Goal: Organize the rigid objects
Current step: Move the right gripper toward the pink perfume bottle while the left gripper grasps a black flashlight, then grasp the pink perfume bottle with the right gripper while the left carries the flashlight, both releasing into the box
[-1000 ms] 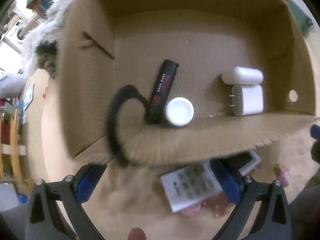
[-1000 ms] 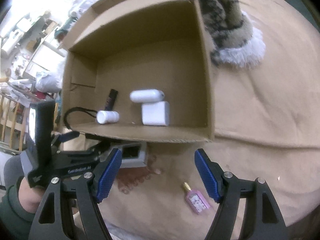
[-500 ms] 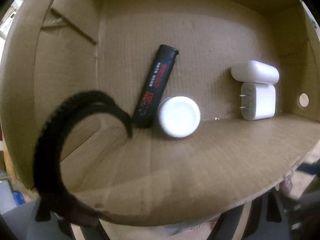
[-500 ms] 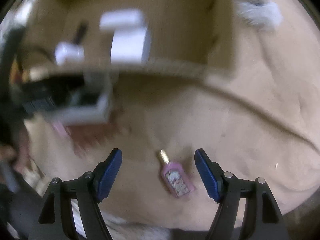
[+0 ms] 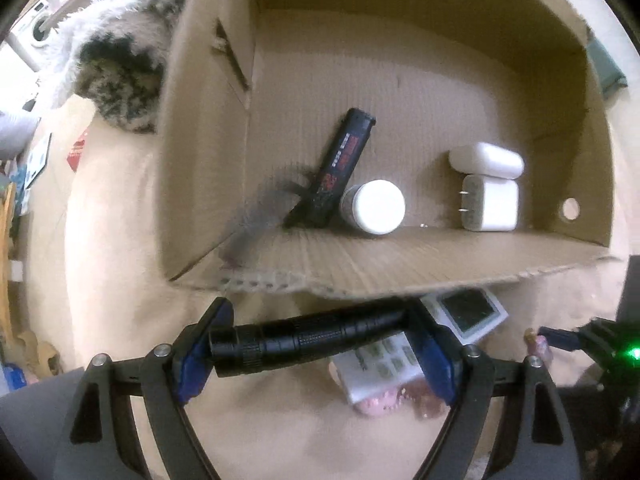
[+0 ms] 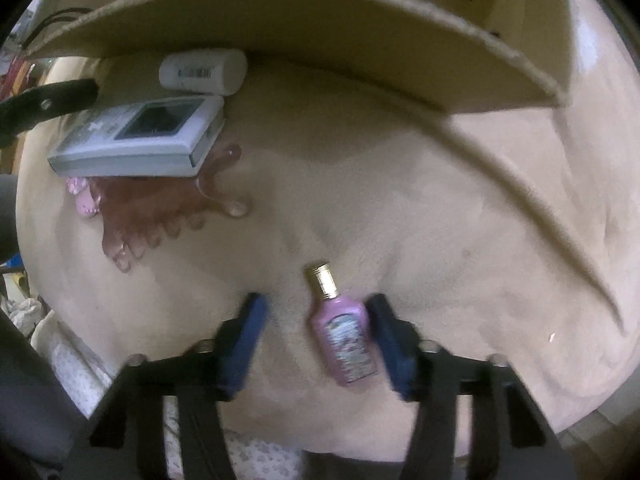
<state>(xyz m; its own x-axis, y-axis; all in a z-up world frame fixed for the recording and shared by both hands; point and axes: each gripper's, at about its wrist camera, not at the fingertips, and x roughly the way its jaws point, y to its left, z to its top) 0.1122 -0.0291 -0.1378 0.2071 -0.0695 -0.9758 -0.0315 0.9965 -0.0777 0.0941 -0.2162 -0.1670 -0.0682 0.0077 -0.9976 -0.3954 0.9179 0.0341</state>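
Left tongs: clenched on a black knurled metal flashlight, held crosswise, one end against each blue pad. Just ahead of these tongs stands the open brown cardboard box. On its floor, left to right: a black rectangular lighter, a white round-capped jar, a white plug-in charger with a white oblong case touching it behind. Between the tongs and the box wall lies a white remote control on the tan bed cover.

Right tongs: jaws closing, not yet gripping. The small pink glass bottle with a gold cap lies flat between them, against the right pad, clear of the left. Ahead and to the left of these tongs sit a white boxed device and a reddish translucent hair claw.

Assessment: the bottle appears light, rigid, smooth and likely slippery; breakable if dropped. Hold is best taken across the flat body below the neck, not the cap. The flashlight looks stiff and heavier; its knurling aids grip, though an end-to-end hold may pivot.
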